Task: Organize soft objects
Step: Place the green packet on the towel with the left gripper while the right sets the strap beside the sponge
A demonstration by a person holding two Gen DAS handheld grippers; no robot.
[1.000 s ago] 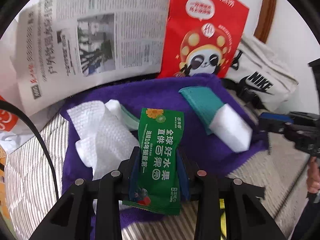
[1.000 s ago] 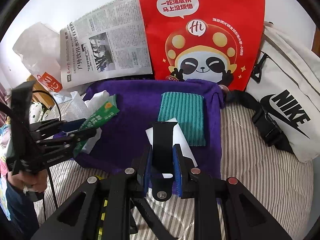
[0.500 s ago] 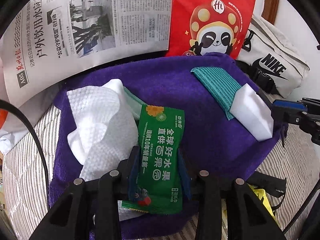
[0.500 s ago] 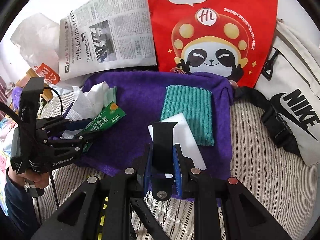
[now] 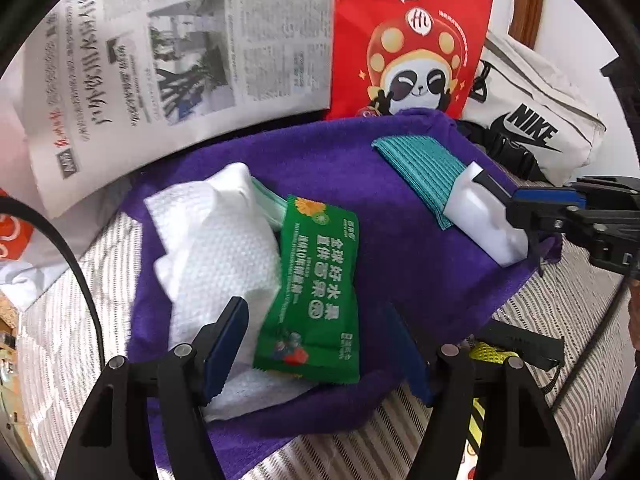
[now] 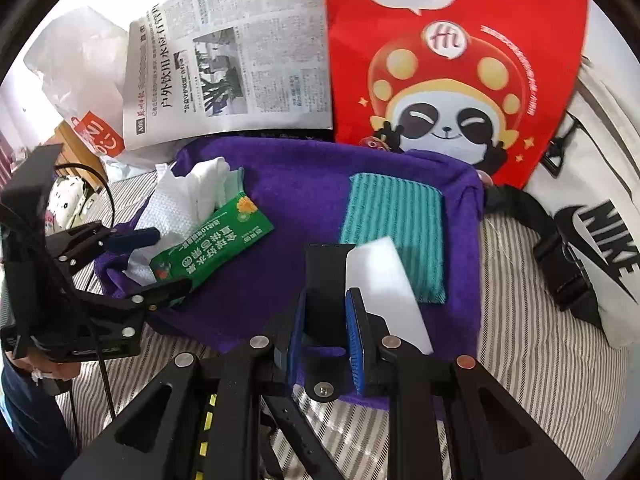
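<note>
L gripper, jaws just opened wide, straddles the green packet lying on the purple towel, long axis running near-to-far, apparently released, while R gripper stays shut on a black strap by the sponge.

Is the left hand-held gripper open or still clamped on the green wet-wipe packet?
Open. The left hand-held gripper has just been opening; its pads stand clear of the green wet-wipe packet.

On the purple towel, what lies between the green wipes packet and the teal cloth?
Nothing: only bare purple towel separates the green wipes packet from the teal cloth, clearest in the right wrist view.
</note>
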